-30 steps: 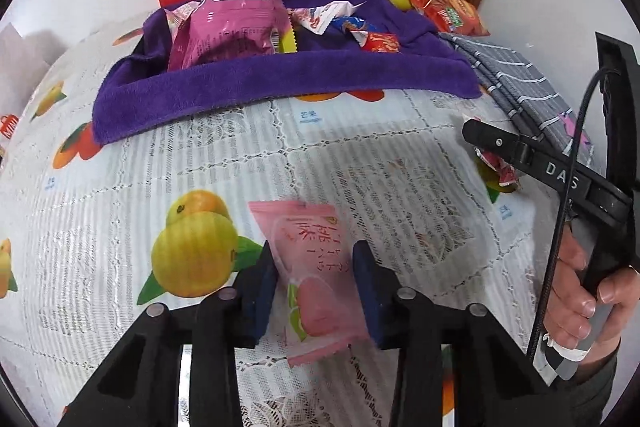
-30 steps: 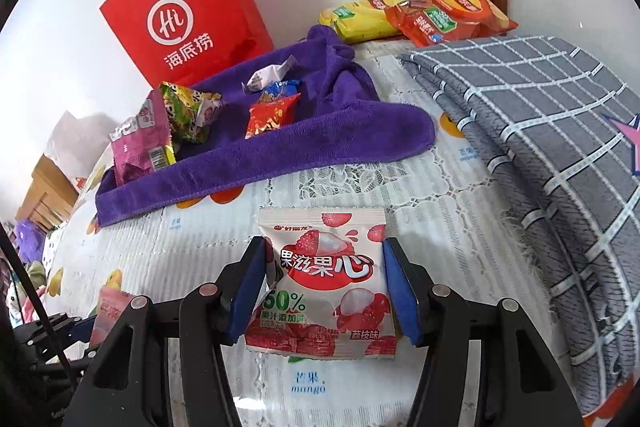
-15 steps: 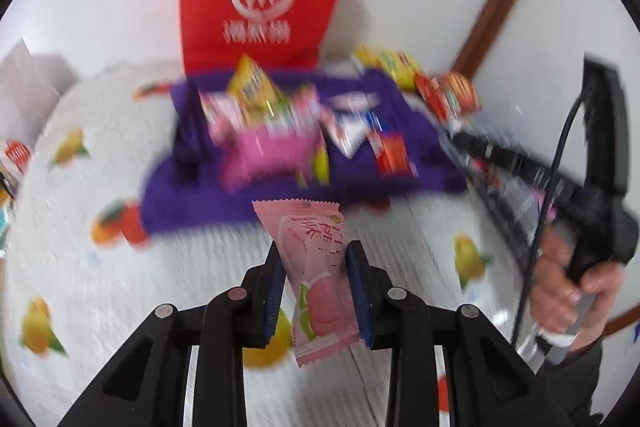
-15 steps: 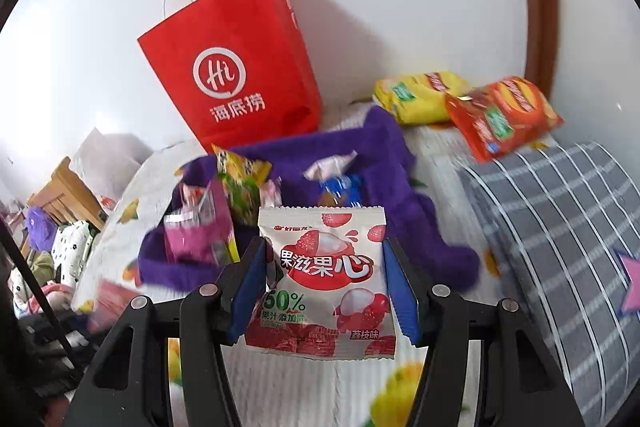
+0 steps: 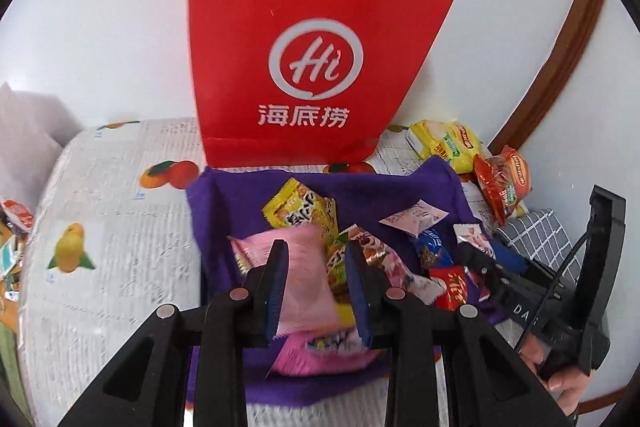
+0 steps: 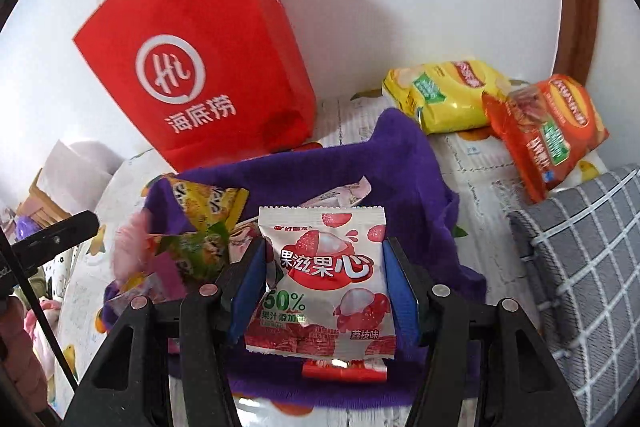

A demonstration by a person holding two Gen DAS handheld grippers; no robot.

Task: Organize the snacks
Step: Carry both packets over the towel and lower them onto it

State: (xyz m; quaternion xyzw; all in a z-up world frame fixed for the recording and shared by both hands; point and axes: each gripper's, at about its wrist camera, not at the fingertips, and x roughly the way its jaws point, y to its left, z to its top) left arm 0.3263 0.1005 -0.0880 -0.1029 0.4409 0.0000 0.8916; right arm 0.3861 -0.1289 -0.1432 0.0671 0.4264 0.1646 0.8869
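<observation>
- Both grippers are now hanging over the purple towel (image 5: 400, 195), where a second ago they were low over the fruit-print tablecloth (image 5: 120, 227), each with a packet lying flat between its jaws.
- The left gripper (image 5: 318, 287) is clenching a pale pink packet (image 5: 304, 291); its jaws have tightened the last little bit, and the packet is lifted and blurred above the heap.
- The right gripper (image 6: 326, 291) is grasping the lychee candy packet (image 6: 326, 275) at both side edges, with no change in its grip, and holding it upright above the towel's near edge.
- The snack pile (image 5: 360, 247) is sitting directly under both loads now, and the red paper bag (image 5: 312, 47) is standing just behind the towel against the wall.
- My reading is that pickup is over and both packets are being carried in to join the pile; letting go looks like the next step.
- Two larger bags, yellow (image 6: 444, 95) and orange (image 6: 548, 131), are lying off the towel beside the grey checked cloth (image 6: 580, 267), not yet gathered.
</observation>
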